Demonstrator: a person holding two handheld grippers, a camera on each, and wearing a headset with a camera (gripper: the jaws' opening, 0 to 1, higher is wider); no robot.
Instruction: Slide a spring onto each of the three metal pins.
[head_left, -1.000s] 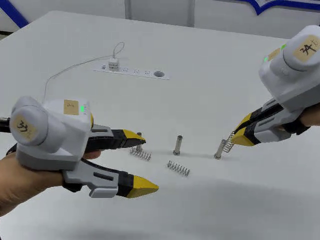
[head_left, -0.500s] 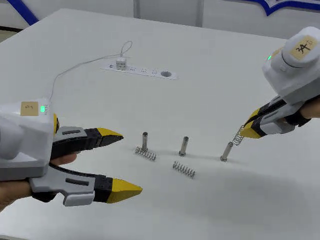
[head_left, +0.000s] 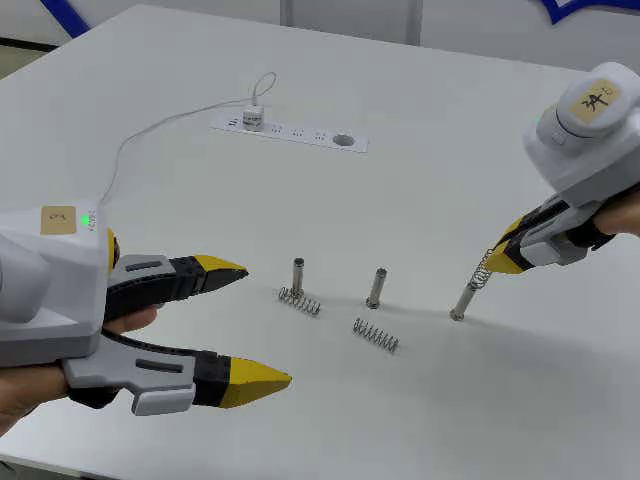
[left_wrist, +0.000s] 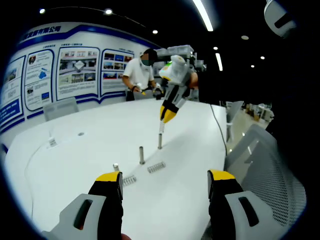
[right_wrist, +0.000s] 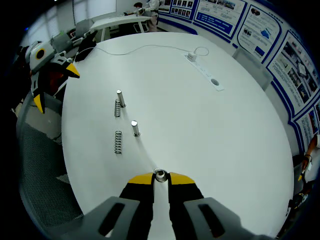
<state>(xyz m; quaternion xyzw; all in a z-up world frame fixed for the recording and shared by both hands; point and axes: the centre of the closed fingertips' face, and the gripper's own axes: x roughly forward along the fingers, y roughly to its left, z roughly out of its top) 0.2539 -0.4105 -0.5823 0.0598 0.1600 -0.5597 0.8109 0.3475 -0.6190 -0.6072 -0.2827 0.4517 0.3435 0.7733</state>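
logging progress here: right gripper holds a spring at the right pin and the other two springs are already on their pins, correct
Not quite. The right gripper does hold a spring at the right pin, but the other two springs are on no pin: the head view shows the left spring lying on the table by the left pin and the middle spring before the middle pin.

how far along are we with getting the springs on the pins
Done: nothing yet; no pin has a spring seated on it. In hand: the right gripper is shut on the held spring, at the top of the right pin. Left: the left pin and middle pin are bare, the two loose springs lie on the table, and the left gripper is open.
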